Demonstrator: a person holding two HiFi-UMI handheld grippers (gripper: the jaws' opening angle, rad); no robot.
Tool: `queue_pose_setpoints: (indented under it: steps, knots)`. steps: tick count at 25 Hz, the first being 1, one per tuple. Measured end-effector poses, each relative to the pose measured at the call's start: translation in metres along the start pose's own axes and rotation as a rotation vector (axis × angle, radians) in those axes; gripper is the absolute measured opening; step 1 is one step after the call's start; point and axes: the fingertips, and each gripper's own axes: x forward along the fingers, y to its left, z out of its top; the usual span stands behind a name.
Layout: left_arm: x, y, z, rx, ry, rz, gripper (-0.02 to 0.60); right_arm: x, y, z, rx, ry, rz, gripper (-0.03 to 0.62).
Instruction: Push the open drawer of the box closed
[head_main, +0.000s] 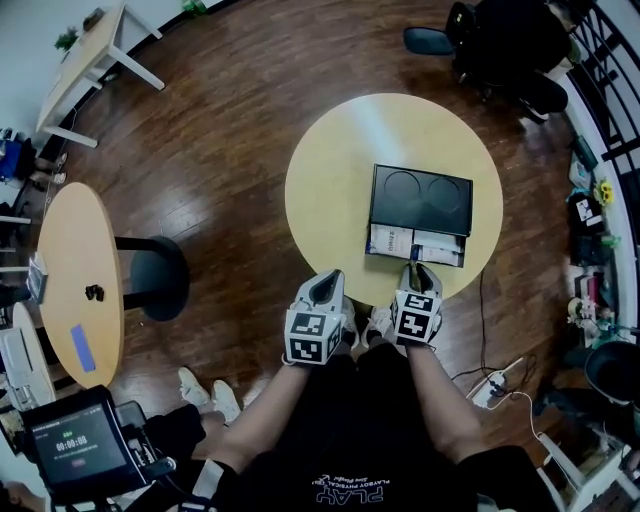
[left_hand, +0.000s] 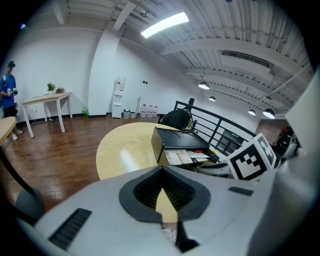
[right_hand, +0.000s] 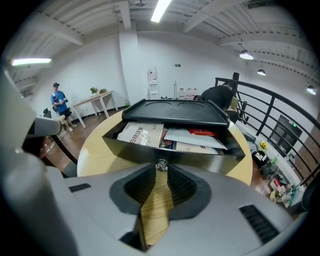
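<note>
right gripper (right_hand: 161, 169), jaws together, tips against the drawer (right_hand: 210, 159) front.

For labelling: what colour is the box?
The box is black; head view shows it best.

R gripper (right_hand: 159, 171) — jaws together, tips at knob (right_hand: 161, 164) | drawer (right_hand: 205, 153) open w/ papers (right_hand: 142, 134) | box (right_hand: 172, 111) on tbl (right_hand: 95, 157)

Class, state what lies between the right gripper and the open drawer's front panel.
Only a small knob on the drawer, just ahead of the right gripper; otherwise bare table. The right gripper view shows it.
</note>
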Motion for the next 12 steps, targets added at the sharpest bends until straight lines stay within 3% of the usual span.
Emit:
queue_pose_setpoints:
  steps: [12]
  knots:
    - [0.002, -0.007, 0.000, 0.030, 0.001, -0.006, 0.000, 0.011, -0.006, 0.018, -0.021, -0.013, 0.003, 0.078]
